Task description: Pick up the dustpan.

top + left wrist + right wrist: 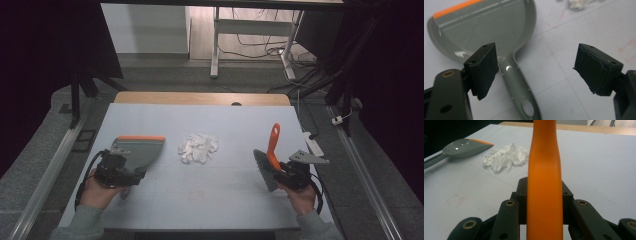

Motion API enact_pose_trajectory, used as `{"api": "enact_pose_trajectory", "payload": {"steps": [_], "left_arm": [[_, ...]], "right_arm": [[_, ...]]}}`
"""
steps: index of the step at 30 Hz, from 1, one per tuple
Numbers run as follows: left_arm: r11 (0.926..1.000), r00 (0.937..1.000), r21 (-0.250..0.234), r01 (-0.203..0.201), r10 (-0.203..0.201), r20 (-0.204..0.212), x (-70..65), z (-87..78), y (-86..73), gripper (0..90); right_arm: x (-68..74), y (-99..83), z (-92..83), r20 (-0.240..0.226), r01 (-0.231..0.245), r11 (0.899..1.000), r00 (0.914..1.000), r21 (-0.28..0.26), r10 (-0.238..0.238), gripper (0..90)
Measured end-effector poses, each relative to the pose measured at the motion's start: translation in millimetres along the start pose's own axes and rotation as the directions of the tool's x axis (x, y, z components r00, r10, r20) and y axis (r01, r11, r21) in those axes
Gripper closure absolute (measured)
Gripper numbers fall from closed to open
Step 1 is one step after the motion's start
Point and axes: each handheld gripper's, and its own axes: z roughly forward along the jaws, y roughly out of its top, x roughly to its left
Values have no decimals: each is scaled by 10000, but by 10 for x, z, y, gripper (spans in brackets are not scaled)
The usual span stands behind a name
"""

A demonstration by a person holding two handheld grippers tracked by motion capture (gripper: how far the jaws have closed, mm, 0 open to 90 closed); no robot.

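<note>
A grey dustpan (137, 150) with an orange lip lies flat on the left of the white table. In the left gripper view its handle (516, 82) runs toward me between my jaws, close to the left pad and untouched. My left gripper (135, 173) (539, 67) stands open over that handle. An orange-handled brush (273, 145) with grey bristles is held at the right. My right gripper (281, 172) (544, 202) is shut on the orange handle (544, 170). A pile of crumpled white paper (198, 147) (505, 156) lies between dustpan and brush.
The white table top (225, 200) has a wooden strip (200, 98) along its far edge. A white power strip (314, 142) lies off the right edge. Desk legs and cables stand on the floor beyond. The dustpan (464, 147) also appears far left in the right gripper view.
</note>
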Motion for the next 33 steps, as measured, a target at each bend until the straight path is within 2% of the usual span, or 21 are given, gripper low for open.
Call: {"api": "enact_pose_trajectory", "payload": {"steps": [4, 5, 6, 7, 11, 17, 19, 25, 33], "left_arm": [[9968, 9963, 110, 790, -793, 340, 125, 100, -52, 167], [9968, 9963, 110, 790, -793, 340, 125, 100, -52, 165], [9935, 9935, 334, 1089, -1099, 299, 169, 165, -86, 165], [9920, 9928, 430, 1187, -1194, 135, 173, 192, -102, 165], [9885, 9907, 659, 1361, -1363, -26, 193, 273, -148, 165], [9858, 9879, 642, 1549, -1543, -134, 236, 346, -172, 178], [9820, 9837, 595, 1793, -1797, 14, 273, 410, -198, 186], [9765, 9778, 534, 2087, -2095, 91, 333, 496, -232, 230], [9713, 9720, 390, 2346, -2349, 33, 379, 550, -250, 340]], "right_arm": [[3, -2, 0, -26, 48, 10000, 10000, -9, -48, 700], [3, -3, 1, -25, 47, 10000, 10000, -1, -47, 700], [1, -5, 3, -5, 60, 10000, 10000, 12, -60, 701], [2, -6, 3, 5, 57, 10000, 10000, 32, -57, 700], [-2, -9, -2, 27, 32, 10000, 10000, 41, -32, 700], [-6, -11, -8, 100, 20, 10000, 9999, 49, -20, 700], [-5, -13, -6, 132, 15, 10000, 9999, 47, -15, 700], [10, -13, -12, 133, 61, 10000, 9999, -40, -60, 700], [8, -19, -12, 182, 76, 10000, 9998, -13, -76, 700]]}}
